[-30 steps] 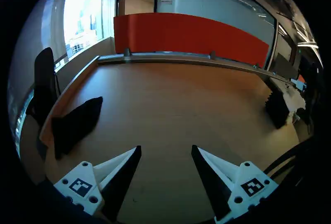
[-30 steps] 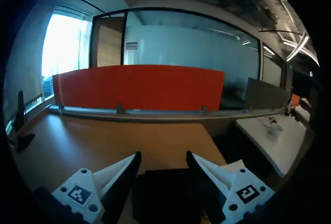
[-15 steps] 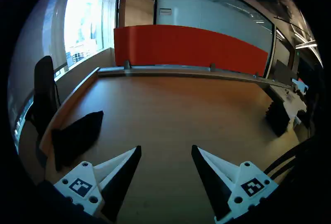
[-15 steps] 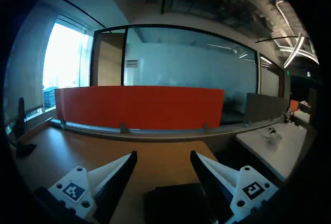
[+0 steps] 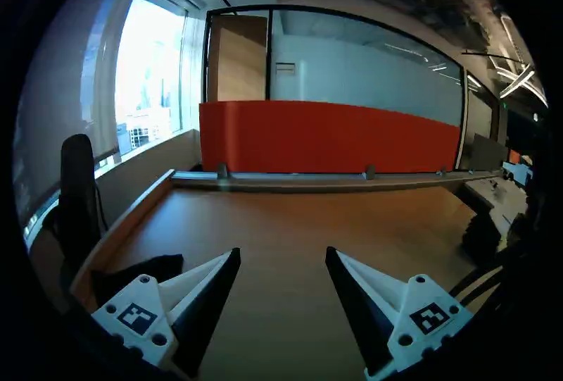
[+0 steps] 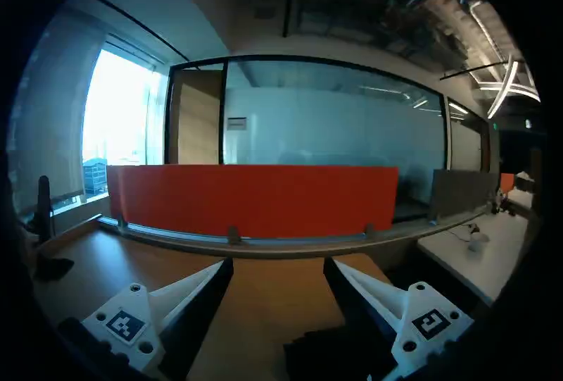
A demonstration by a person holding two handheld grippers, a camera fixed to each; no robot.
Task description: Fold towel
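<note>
Wooden desk (image 5: 295,219), orange partition (image 5: 324,138) along its far edge. Dark towel (image 5: 151,266): crumpled at the desk's near left edge, partly behind one finger of my left gripper (image 5: 282,251). Left gripper: fingers spread wide, holding nothing. My right gripper (image 6: 278,261): likewise spread and empty, a dark pile (image 6: 327,353) lying near it.

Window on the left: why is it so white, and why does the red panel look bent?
Left gripper view: the window is overexposed by daylight, and the fisheye lens bows the red panel. Right gripper view: same glare, and the dark towel loses detail in shadow.
</note>
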